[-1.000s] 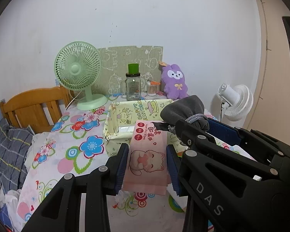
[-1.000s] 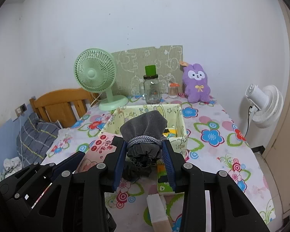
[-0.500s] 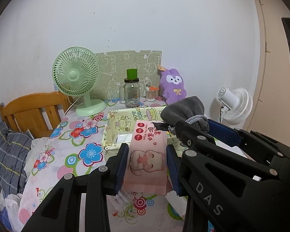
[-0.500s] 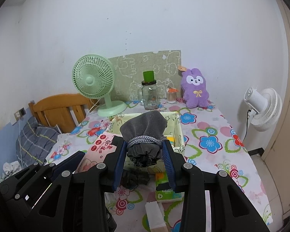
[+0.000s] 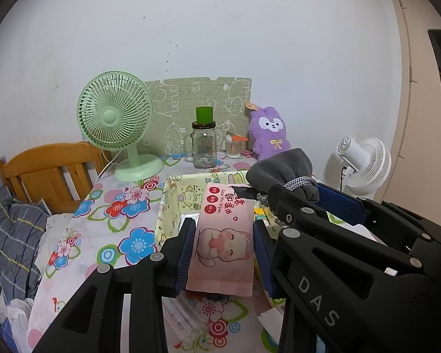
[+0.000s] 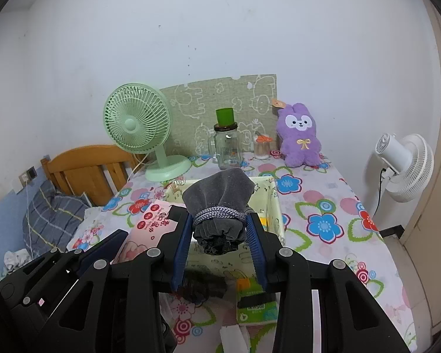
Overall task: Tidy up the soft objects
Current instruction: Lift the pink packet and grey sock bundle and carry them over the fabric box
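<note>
Both loads have risen toward the fabric bin (image 6: 275,203) ahead of the fingers — left gripper (image 5: 224,244) pinching the pink wipes pack (image 5: 223,235), right gripper (image 6: 219,232) pinching the grey drawstring pouch (image 6: 219,203) — so dropping in looks next.

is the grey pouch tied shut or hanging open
Tied shut: a grey-white cord cinches the neck of the grey pouch, gathering the fabric below it into a bunch, held between the right gripper's jaws.

A pink wet-wipes pack (image 5: 222,244) with a cartoon cat lies flat, lifted above the bench. Beside it hangs a grey velvet drawstring pouch (image 6: 219,203), cinched by a braided cord, over the yellow fabric basket (image 6: 275,203).
</note>
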